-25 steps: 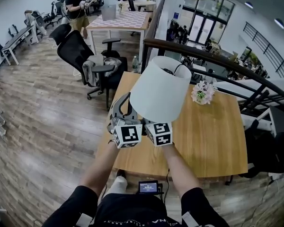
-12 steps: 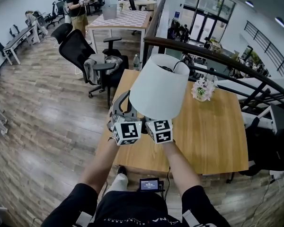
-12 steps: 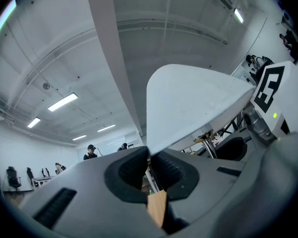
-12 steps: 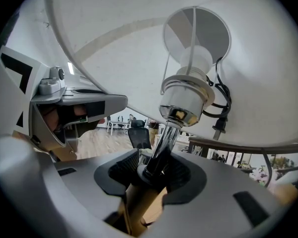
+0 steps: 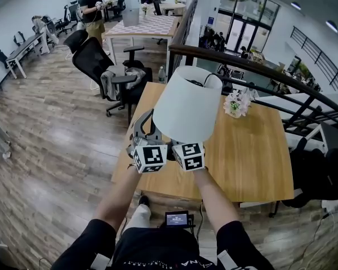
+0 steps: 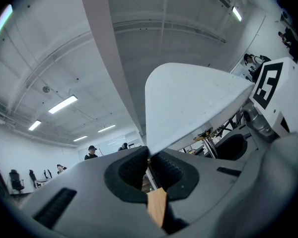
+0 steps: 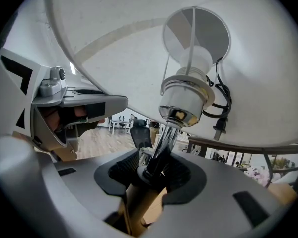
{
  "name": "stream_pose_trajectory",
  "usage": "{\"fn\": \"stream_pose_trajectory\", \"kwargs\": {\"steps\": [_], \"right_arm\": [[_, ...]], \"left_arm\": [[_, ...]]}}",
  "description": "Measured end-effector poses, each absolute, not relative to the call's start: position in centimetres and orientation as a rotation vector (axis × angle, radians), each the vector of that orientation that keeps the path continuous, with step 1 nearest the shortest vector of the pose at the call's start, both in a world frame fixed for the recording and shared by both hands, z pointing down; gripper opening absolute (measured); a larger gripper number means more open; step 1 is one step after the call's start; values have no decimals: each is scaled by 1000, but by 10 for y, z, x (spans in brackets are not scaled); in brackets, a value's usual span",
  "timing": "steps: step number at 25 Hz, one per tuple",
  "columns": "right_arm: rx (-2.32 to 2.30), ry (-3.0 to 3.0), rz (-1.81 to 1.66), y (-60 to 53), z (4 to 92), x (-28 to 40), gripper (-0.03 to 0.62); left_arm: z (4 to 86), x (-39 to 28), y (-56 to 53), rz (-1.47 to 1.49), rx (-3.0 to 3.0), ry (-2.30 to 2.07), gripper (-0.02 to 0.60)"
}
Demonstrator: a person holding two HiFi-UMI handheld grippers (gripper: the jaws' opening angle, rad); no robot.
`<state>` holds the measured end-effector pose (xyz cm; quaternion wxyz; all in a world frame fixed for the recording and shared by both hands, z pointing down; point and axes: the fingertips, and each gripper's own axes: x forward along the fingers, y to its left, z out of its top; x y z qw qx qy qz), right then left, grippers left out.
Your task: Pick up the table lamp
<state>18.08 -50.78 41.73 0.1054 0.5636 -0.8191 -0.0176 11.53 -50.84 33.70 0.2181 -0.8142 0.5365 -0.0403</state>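
Nothing legible here; the cube (image 5: 150,158) on the left gripper (image 6: 150,158) shows only a black-and-white square code, no letters; same story on the right gripper (image 7: 156,170), its cube (image 5: 190,156) code only; small screen (image 5: 177,220) at the waist glows, figures too tiny; white lettering low on the dark shirt (image 5: 158,256), cut off, unreadable.

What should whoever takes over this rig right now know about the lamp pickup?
Left gripper: jaws nearly together, pinching the lampshade by its rim.
Right gripper: clamped on the chrome stem, low down where it meets a wooden part.
Table lamp: held in both grippers over the near edge of the wooden table; its plug hangs inside the shade. The base is hidden.
Done: lamp gripped and apparently lifted.
Left: keep both grips steady; the thin rim could slip.
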Motion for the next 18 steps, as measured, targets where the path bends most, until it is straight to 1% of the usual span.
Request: {"fn": "stream_pose_trajectory", "kwargs": {"steps": [11, 18], "right_arm": [[1642, -2416, -74, -455, 413, 167, 166], [1640, -2416, -87, -414, 406, 124, 166]], "left_arm": [[335, 101, -457, -116, -2246, 1498, 34], [329, 58, -416, -109, -2245, 1493, 33]]}}
